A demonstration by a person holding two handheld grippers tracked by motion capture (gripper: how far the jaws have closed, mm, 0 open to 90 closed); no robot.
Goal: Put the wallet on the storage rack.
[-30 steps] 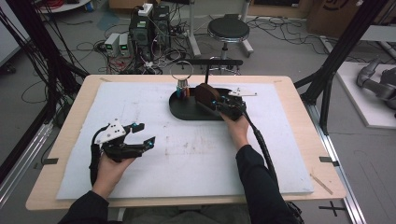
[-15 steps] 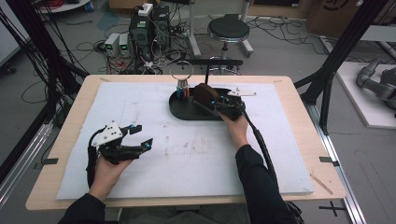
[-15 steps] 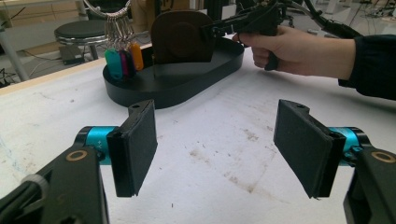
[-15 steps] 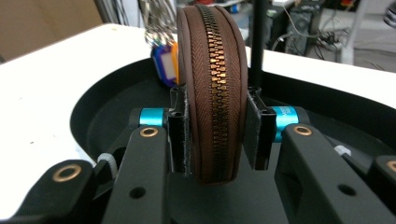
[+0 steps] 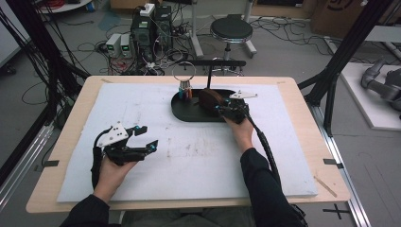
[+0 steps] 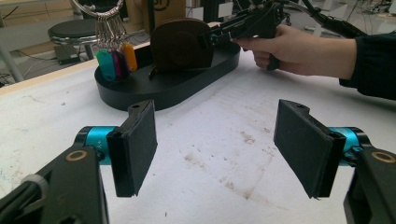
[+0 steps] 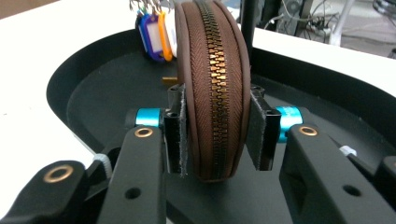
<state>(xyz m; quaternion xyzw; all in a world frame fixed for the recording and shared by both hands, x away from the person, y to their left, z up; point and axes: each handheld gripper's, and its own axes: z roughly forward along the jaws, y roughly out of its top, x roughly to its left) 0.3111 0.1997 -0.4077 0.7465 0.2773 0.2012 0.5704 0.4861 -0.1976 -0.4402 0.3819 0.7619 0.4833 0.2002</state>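
A brown zippered pouch (image 7: 212,70) stands on edge in a black oval tray (image 7: 93,84) at the far middle of the table. My right gripper (image 7: 217,135) straddles the pouch (image 5: 210,98), a pad against each side. Its jaws have just been opening a little, with the pouch still between them. A key ring with coloured tags (image 5: 184,87) hangs at the tray's (image 5: 189,113) left end. My left gripper (image 5: 150,136) hovers open over the white mat at the near left, nothing between its pads (image 6: 135,140). It faces the tray (image 6: 140,93) and the pouch (image 6: 180,44).
A black T-shaped stand (image 5: 209,75) rises behind the tray. The white mat (image 5: 198,156) covers most of the wooden table. A stool (image 5: 231,30), computer boxes and cables lie on the floor beyond the far edge.
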